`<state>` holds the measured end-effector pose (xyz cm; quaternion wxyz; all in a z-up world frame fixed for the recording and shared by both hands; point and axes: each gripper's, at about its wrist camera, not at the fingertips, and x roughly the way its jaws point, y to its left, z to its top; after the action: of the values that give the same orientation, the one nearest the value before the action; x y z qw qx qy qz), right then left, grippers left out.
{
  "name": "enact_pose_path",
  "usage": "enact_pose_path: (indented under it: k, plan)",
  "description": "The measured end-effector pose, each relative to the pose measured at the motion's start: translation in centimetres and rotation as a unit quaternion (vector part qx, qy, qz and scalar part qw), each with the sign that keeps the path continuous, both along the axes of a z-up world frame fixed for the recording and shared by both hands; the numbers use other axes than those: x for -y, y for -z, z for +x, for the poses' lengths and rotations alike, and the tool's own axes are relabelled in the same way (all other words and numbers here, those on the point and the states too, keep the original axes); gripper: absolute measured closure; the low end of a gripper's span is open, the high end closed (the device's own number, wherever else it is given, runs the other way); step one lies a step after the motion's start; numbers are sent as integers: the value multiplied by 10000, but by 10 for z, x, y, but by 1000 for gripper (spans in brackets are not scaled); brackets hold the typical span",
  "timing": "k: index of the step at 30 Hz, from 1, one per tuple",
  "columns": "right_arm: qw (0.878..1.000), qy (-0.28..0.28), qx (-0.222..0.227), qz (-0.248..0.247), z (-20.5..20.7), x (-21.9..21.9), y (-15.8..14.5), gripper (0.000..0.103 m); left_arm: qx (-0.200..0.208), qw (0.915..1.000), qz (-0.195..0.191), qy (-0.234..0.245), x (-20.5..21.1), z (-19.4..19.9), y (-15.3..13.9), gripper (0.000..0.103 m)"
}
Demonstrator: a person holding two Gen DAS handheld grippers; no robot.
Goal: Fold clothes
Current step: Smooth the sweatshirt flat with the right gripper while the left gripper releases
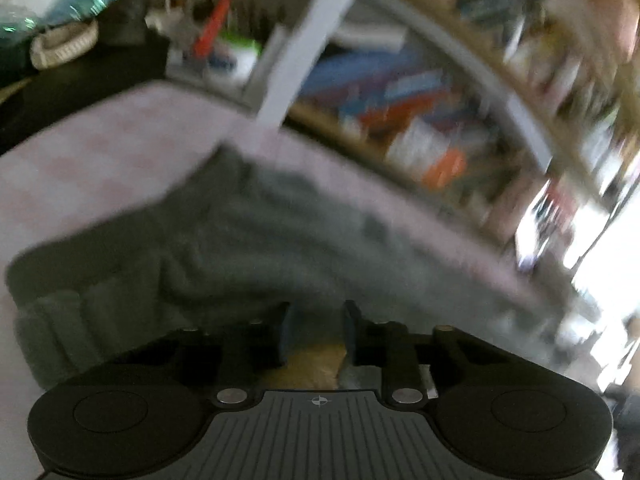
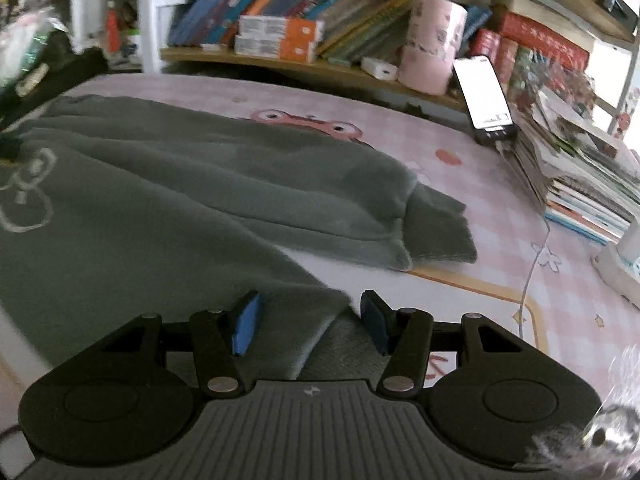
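A grey-green sweatshirt (image 2: 168, 184) with a white outline print lies spread on a pink checked table mat (image 2: 500, 184); one sleeve with a ribbed cuff (image 2: 440, 228) points right. My right gripper (image 2: 310, 320) is open, its blue pads on either side of the sweatshirt's lower hem corner, which lies between them. In the blurred left wrist view the same sweatshirt (image 1: 248, 232) lies ahead on the mat (image 1: 80, 152). My left gripper (image 1: 316, 324) is open at the garment's near edge, with nothing clamped.
A bookshelf (image 2: 304, 20) with books and a pink tissue roll (image 2: 432, 44) runs along the back. A lit phone (image 2: 484, 96) leans on a stack of books (image 2: 580, 168) at the right. A thin cable (image 2: 532, 272) crosses the mat. Dark clutter sits at the far left.
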<state>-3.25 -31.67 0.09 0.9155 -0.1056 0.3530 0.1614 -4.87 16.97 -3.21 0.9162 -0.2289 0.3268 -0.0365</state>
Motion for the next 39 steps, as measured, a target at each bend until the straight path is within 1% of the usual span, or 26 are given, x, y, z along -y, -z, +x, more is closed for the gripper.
enact_pose_path:
  k: [2, 3, 4, 5, 8, 13, 15, 18, 20, 22, 23, 25, 27, 28, 29, 30, 31, 32, 33, 35, 36, 37, 38, 39]
  plan:
    - [9999, 63, -5, 96, 9, 4, 3, 52, -94, 9999, 12, -75, -4, 13, -1, 88]
    - [9999, 80, 6, 122, 15, 5, 3, 52, -168, 9997, -84, -159, -9, 22, 0, 92]
    - [9999, 91, 24, 145, 21, 5, 4, 52, -229, 9993, -148, -260, -15, 31, 2, 98]
    - [9998, 91, 55, 161, 28, 5, 5, 52, -279, 9988, -172, -359, -21, 40, 4, 99]
    - [9996, 68, 133, 231, 50, 2, 6, 52, -306, 9967, -457, -602, -38, 64, 11, 98]
    - [9993, -85, 268, 261, 104, -20, 8, 52, -159, 9914, -647, -1128, -61, 90, 19, 98]
    - [9991, -161, 327, 214, 129, -32, 8, 52, -111, 9878, -803, -1327, -71, 98, 24, 98]
    - [9989, -188, 382, 207, 161, -42, 9, 51, -70, 9844, -945, -1479, -79, 103, 29, 98]
    - [9987, -160, 449, 180, 174, -46, 10, 49, -66, 9862, -821, -1435, -76, 102, 26, 99]
    - [9984, -142, 523, 147, 177, -47, 11, 47, -45, 9879, -649, -1408, -71, 99, 22, 98]
    - [9982, -134, 573, 116, 176, -46, 11, 47, 99, 9876, -554, -1465, -69, 91, 17, 98]
    - [9973, -130, 717, 14, 163, -43, 10, 46, 500, 9849, -371, -1615, -65, 70, 6, 95]
    - [9964, -183, 831, 72, 145, -35, 7, 43, 606, 9827, -151, -1743, -65, 49, -2, 95]
    - [9960, -211, 858, 151, 136, -30, 5, 40, 629, 9816, -37, -1805, -66, 38, -5, 94]
    - [9958, -237, 844, 271, 127, -25, 3, 40, 653, 9802, 76, -1867, -67, 28, -9, 94]
    - [9956, -260, 832, 354, 119, -22, 1, 40, 585, 9789, 244, -1945, -68, 20, -11, 90]
    - [9955, -275, 824, 373, 114, -21, 0, 40, 484, 9773, 407, -2021, -69, 15, -13, 83]
    - [9955, -291, 815, 392, 109, -20, -1, 41, 396, 9756, 537, -2092, -70, 11, -14, 79]
    - [9954, -307, 807, 411, 104, -19, -2, 41, 392, 9750, 531, -2123, -72, 6, -14, 78]
    - [9961, -253, 729, 429, 103, -20, -1, 43, 461, 9748, 394, -2148, -76, -3, -13, 75]
    - [9966, -207, 676, 434, 104, -21, 0, 43, 514, 9744, 338, -2161, -77, -6, -13, 68]
    - [9972, -161, 602, 416, 106, -22, 2, 43, 587, 9738, 333, -2173, -75, -8, -14, 59]
    - [9981, -117, 491, 359, 111, -23, 7, 43, 667, 9730, 349, -2184, -73, -10, -16, 52]
    - [9984, -81, 430, 344, 113, -24, 11, 43, 726, 9706, 457, -2251, -69, -12, -18, 33]
